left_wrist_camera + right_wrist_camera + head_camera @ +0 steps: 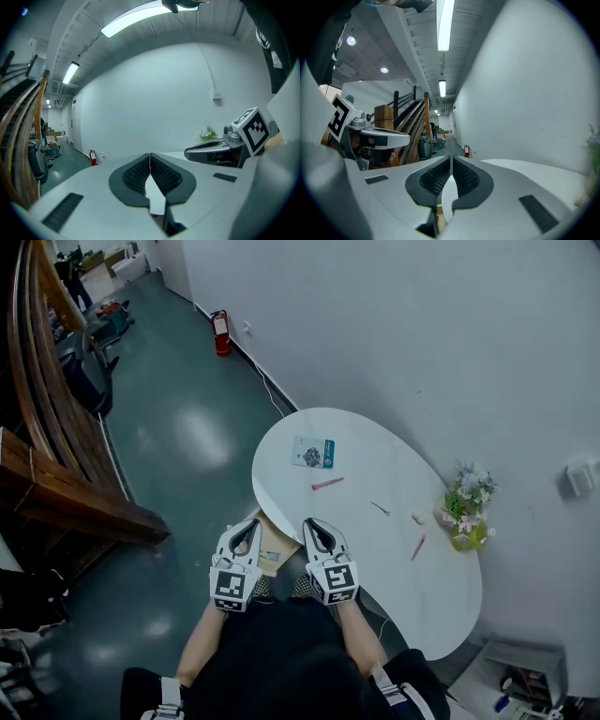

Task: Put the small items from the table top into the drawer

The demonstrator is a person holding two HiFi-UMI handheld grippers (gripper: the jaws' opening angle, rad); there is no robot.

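On the white oval table (375, 456) lie a blue-and-white packet (313, 453), a pink pen (327, 484), a thin metal piece (380, 508), a small white lump (418, 517) and a second pink pen (418, 547). Both grippers hover side by side at the table's near edge, pointing across it. My left gripper (249, 524) (150, 154) is shut with nothing between its pads. My right gripper (310, 523) (451, 158) is shut and empty too. A tan wooden piece (274, 545) shows between them under the table edge; I cannot tell whether it is the drawer.
A vase of flowers (466, 507) stands near the wall on the table's right side. A white wall (422, 334) runs behind the table. Wooden stairs (56, 456) rise at the left, and a red fire extinguisher (221, 333) stands on the green floor.
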